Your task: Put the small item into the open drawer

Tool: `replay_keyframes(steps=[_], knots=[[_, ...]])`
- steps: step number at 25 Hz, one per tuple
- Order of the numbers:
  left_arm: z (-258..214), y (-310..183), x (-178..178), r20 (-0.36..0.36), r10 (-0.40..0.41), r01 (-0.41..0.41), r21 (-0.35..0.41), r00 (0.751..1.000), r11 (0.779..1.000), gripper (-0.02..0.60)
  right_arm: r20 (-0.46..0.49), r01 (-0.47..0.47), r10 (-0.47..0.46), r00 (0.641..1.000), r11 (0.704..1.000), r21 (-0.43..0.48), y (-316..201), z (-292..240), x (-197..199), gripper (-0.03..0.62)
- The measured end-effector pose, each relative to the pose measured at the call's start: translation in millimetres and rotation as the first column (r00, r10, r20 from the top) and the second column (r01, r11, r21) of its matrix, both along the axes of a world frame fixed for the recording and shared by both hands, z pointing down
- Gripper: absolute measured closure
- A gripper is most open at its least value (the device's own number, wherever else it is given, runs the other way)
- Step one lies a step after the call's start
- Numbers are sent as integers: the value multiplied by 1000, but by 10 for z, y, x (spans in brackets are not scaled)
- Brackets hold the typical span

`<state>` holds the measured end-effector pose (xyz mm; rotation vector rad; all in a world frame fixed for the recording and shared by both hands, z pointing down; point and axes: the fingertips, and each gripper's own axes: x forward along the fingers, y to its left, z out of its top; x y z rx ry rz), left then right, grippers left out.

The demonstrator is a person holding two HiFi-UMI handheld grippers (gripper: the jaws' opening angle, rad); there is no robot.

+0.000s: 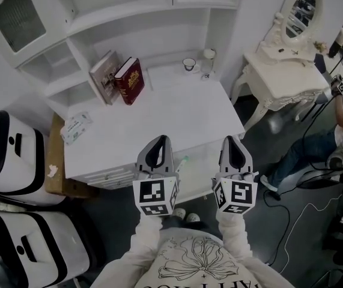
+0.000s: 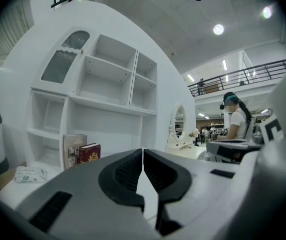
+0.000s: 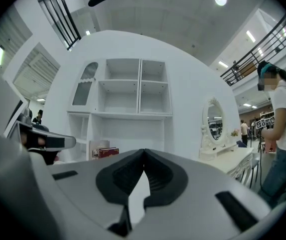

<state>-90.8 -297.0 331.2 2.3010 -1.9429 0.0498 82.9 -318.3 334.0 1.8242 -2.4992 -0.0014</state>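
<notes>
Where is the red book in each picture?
Head view: the red book stands at the back of the white desk, upper left of centre.
Left gripper view: red book at lower left, under the shelves.
Right gripper view: red book, small, left of centre.
Shared landmark: the oval mirror, to the book's right in every view.

Small greenish object (image 1: 183,159) at desk (image 1: 159,119) front edge too small to identify; desk front partly hidden behind left gripper (image 1: 159,138); seated person (image 1: 315,152) cut by right edge; book (image 1: 129,80) titles unreadable
</notes>
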Motion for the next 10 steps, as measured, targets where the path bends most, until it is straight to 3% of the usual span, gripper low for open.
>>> replay_keyframes(steps=[10], knots=[[0, -24, -68, 0, 3, -3, -2, 1000, 1000, 569, -7, 5, -5, 1000, 1000, 3, -25, -25, -92, 591]])
